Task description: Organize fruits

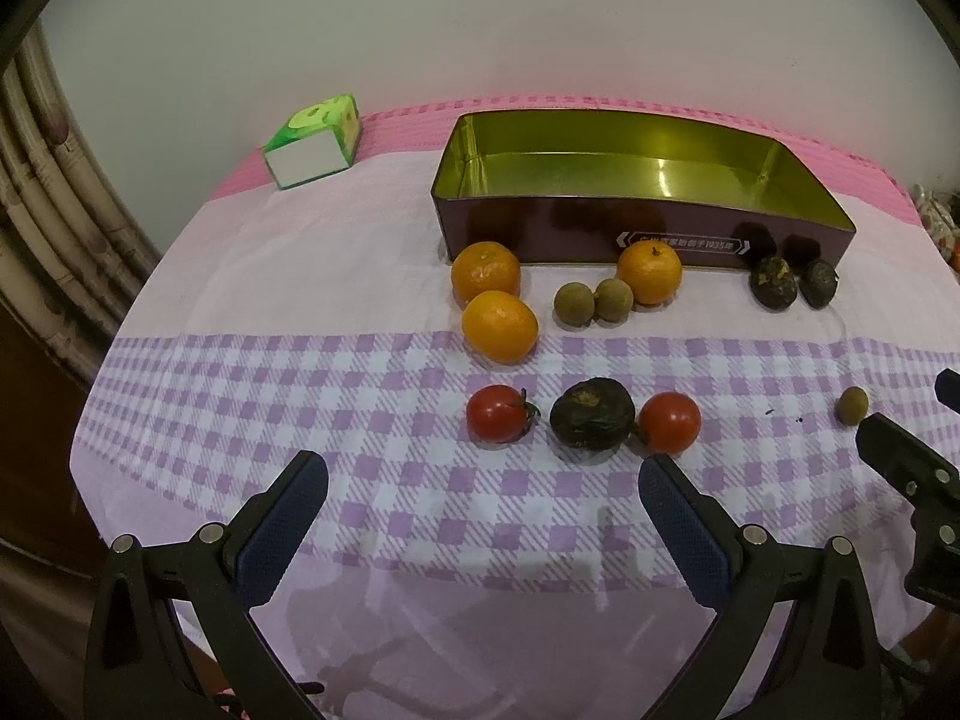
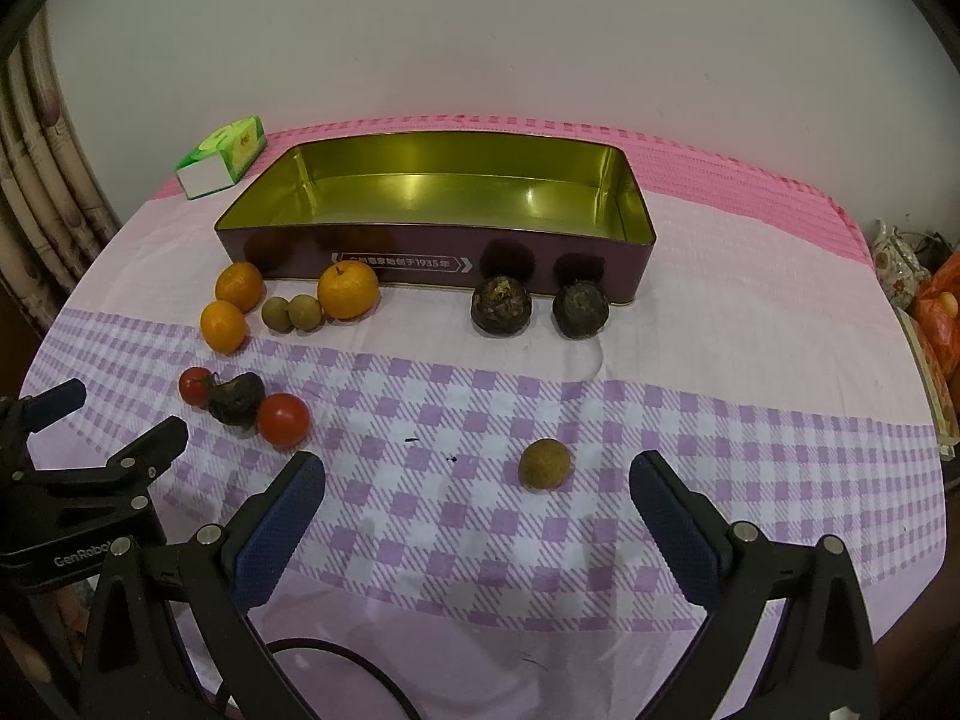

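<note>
Blue-padded left gripper (image 1: 483, 471): fingers spread wide, holding nothing, poised over the near checked part of the cloth.
Right gripper (image 2: 477, 471): fingers likewise wide apart and empty, above the near edge of the tabletop (image 2: 750, 312).
Lone longan (image 2: 544, 464): on the purple checks just ahead of the right fingers, between them and nearer the right one, touching neither.
Tomatoes: one (image 1: 495, 413) and another (image 1: 669, 422) flank a dark wrinkled fruit (image 1: 592, 413), in a row just ahead of the left fingers.
Oranges: two (image 1: 499, 325) (image 1: 485, 271) sit close together further back on the left; a third (image 1: 650, 272) lies right of them, close to the tin's front wall.
Longan pair (image 1: 593, 301): side by side and touching, between the oranges.
Dark fruits at back: two (image 2: 501, 305) (image 2: 580, 310) stand near each other right before the tin's front wall, on the plain pink band.
Tin (image 2: 420, 261): long, purple outside, gold inside, open-topped, no fruit in it, lying across the far half of the tabletop.
Green box (image 1: 313, 141): at the far left corner, apart from the tin.
</note>
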`<state>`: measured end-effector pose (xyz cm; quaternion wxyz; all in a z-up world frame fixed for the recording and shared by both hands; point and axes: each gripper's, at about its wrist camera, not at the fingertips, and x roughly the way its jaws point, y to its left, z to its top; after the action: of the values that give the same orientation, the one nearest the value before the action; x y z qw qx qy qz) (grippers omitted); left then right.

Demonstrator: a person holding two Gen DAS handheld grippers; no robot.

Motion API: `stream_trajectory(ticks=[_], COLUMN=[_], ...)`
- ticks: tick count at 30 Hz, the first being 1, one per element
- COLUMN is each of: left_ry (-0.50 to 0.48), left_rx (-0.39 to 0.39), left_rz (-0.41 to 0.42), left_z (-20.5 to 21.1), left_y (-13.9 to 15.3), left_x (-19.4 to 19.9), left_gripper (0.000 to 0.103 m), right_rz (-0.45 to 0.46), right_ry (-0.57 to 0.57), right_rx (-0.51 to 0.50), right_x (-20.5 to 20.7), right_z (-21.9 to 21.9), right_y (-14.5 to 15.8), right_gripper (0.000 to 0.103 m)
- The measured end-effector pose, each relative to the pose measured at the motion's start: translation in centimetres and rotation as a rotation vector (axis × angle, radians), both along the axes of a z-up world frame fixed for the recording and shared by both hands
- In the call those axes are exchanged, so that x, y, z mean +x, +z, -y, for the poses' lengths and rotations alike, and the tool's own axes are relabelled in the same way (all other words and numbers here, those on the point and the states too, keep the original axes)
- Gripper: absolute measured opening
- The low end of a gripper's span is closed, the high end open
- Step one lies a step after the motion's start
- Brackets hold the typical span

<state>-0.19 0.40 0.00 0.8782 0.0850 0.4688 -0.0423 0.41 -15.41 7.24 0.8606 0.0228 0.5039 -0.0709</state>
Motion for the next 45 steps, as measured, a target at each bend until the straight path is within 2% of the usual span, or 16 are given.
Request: stream_trajectory(ticks=[17, 45], left_ry=[0.017, 0.031], left_rx=[0.012, 0.013], left_rz=[-0.01, -0.032], left_z=[0.1, -0.1], left_y=[-0.4, -1.1], left_x=[0.2, 0.4], left_gripper=[0.103, 0.102], right_rz=[0.002, -0.007], right_ry=[0.0, -0.006], right_rx=[0.002, 0.019], right_x=[0.0, 0.2], right_z=[0.1, 0.4], right_y=[0.0, -0.5], right_gripper=[0.1, 0.093])
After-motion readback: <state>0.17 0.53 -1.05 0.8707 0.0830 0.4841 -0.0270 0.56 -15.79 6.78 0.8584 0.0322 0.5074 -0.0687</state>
